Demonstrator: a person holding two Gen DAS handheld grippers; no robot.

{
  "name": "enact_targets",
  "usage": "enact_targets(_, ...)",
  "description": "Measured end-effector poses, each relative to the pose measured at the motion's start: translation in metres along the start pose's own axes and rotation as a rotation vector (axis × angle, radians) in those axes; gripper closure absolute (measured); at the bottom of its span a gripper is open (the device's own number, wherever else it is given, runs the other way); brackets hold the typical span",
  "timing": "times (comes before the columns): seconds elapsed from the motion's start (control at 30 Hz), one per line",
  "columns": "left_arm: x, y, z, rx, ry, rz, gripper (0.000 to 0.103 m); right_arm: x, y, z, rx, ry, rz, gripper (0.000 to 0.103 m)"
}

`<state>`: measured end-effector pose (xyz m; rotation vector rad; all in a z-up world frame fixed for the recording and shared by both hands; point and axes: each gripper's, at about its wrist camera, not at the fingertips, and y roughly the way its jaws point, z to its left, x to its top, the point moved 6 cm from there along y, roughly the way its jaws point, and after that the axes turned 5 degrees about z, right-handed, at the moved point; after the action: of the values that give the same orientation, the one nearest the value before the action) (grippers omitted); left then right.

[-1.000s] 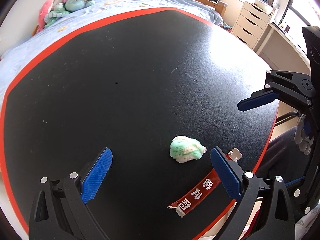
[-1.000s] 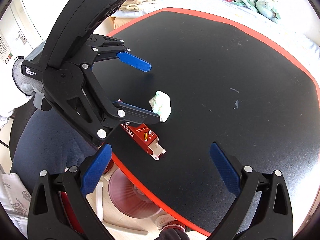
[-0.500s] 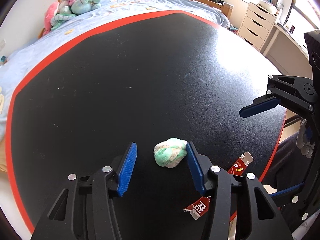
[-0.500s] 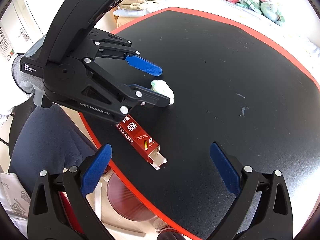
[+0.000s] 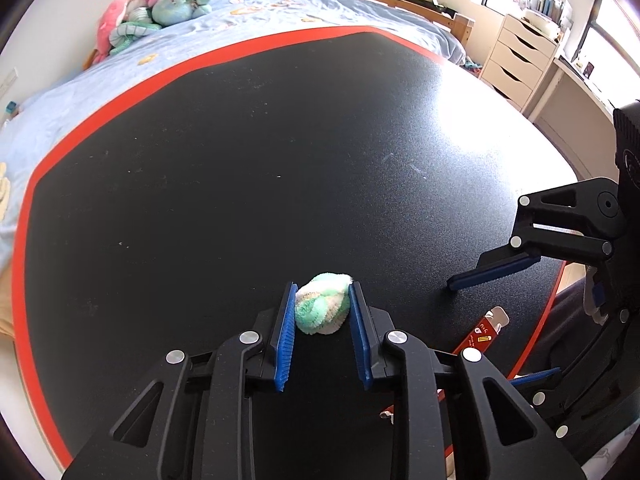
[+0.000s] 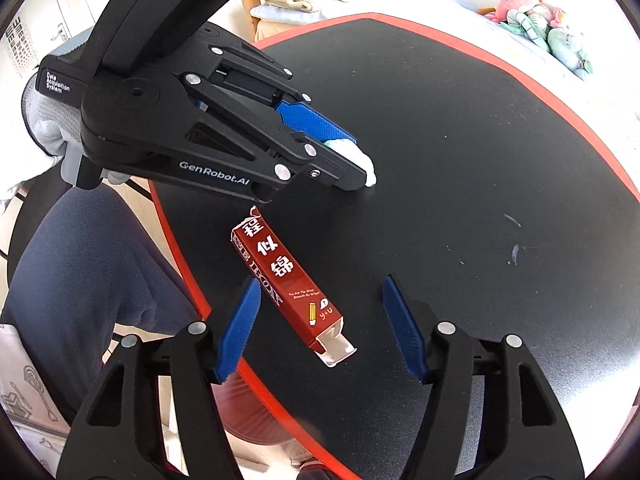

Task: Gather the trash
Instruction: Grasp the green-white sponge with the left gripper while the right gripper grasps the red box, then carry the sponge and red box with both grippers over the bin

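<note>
The crumpled green-and-white wad (image 5: pixel 323 303) sits low in the centre of my left view, on the black worktop (image 5: pixel 240 168), clamped between my left tongs (image 5: pixel 322 300). The red carton (image 6: pixel 288 276) lies at lower centre of my right view, near the worktop's red edge, with my right tongs (image 6: pixel 318 300) spread apart around it.

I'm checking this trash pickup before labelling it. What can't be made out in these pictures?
- Red box: left wrist view, mostly hidden behind the left hand-held gripper.
- Green-white wad: right wrist view, largely covered by that gripper.
- Reddish bin: under the table; contents unseen.
</note>
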<state>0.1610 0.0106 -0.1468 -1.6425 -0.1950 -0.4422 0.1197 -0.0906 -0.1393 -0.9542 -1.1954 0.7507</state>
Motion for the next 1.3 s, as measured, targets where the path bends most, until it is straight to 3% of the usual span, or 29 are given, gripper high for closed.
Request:
enact_targets(0.13, -0.001, -0.003, 0.002, -0.002, -0.01, -0.008, 0.078, -0.002, 0.0, 0.006, -0.001, -0.016, -0.001, 0.066)
enact_targets(0.37, -0.001, -0.01, 0.003, -0.001, -0.024, -0.02, 0.078, -0.001, -0.002, 0.008, 0.002, -0.003, 0.005, 0.088)
enact_targets(0.87, -0.003, -0.044, -0.006, -0.014, -0.063, -0.075, 0.078, -0.006, -0.032, 0.004, -0.052, 0.159, -0.025, 0.088)
enact_targets(1.3, -0.034, -0.095, -0.042, -0.02, -0.09, -0.124, 0.078, -0.022, -0.088, 0.028, -0.11, 0.247, -0.1, 0.088)
